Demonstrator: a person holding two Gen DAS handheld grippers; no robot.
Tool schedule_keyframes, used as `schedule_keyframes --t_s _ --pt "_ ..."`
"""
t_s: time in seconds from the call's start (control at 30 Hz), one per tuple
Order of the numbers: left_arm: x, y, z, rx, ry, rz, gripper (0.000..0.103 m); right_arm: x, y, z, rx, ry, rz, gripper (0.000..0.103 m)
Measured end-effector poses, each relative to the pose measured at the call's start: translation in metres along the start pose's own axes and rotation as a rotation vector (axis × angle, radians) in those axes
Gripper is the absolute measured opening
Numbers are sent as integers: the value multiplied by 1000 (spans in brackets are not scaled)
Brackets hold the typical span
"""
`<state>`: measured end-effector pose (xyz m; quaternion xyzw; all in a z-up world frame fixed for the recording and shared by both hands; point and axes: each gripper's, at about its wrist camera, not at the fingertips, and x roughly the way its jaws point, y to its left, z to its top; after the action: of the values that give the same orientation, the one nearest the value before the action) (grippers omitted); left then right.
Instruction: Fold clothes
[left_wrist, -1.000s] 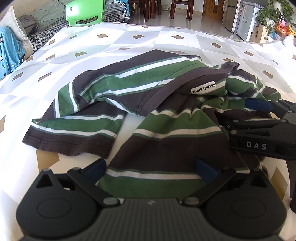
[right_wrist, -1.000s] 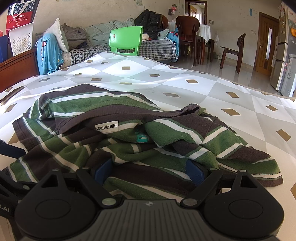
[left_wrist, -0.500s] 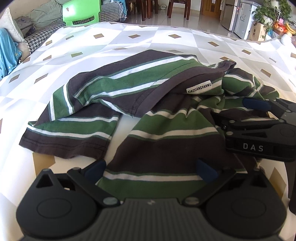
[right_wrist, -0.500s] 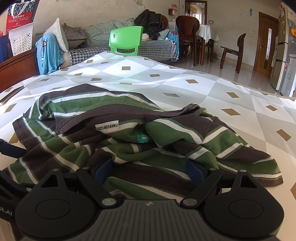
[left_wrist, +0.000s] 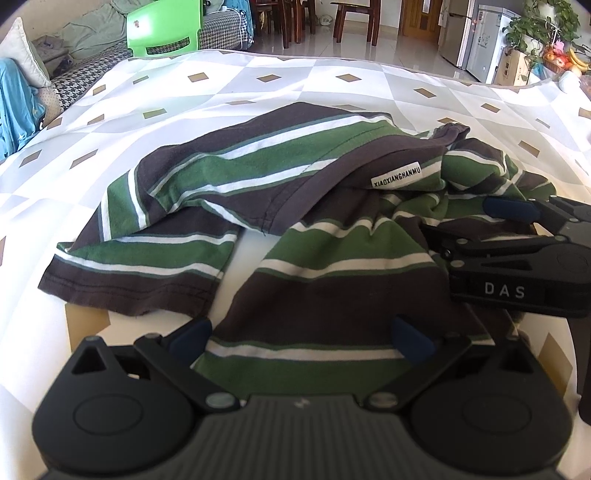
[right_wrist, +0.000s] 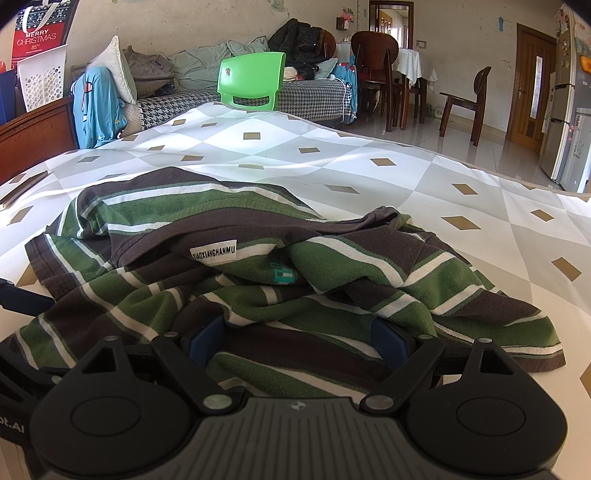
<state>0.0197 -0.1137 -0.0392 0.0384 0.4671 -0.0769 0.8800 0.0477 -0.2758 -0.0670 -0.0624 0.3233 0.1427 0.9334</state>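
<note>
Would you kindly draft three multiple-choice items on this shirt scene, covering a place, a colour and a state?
1. Where does the green chair stand?
A. beyond the far edge of the cloth-covered surface
B. on the shirt
C. beside the fridge

2. Which colours stripe the shirt?
A. red and yellow
B. green, brown and white
C. blue and grey

3. How does the shirt lie?
A. neatly folded
B. hanging up
C. crumpled and spread out

Answers: 1 A, it shows past the patterned cloth; 2 B, visible in both views; 3 C, folds and bunches show near the label.
</note>
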Motion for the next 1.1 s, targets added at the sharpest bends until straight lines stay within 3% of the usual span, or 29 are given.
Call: schedule_keyframes --t_s 0.5,0.7,0.87,1.1 --pt "4 -8 0 2 -54 -1 103 0 0 0 -2 0 -1 86" --pt "4 -22 8 -69 9 48 103 -3 -11 0 62 -10 18 87" --pt "-6 -31 0 -82 71 49 103 -2 -3 1 17 -1 -10 91" --pt "-18 -40 -20 -37 36 31 103 -2 -5 0 27 1 0 92"
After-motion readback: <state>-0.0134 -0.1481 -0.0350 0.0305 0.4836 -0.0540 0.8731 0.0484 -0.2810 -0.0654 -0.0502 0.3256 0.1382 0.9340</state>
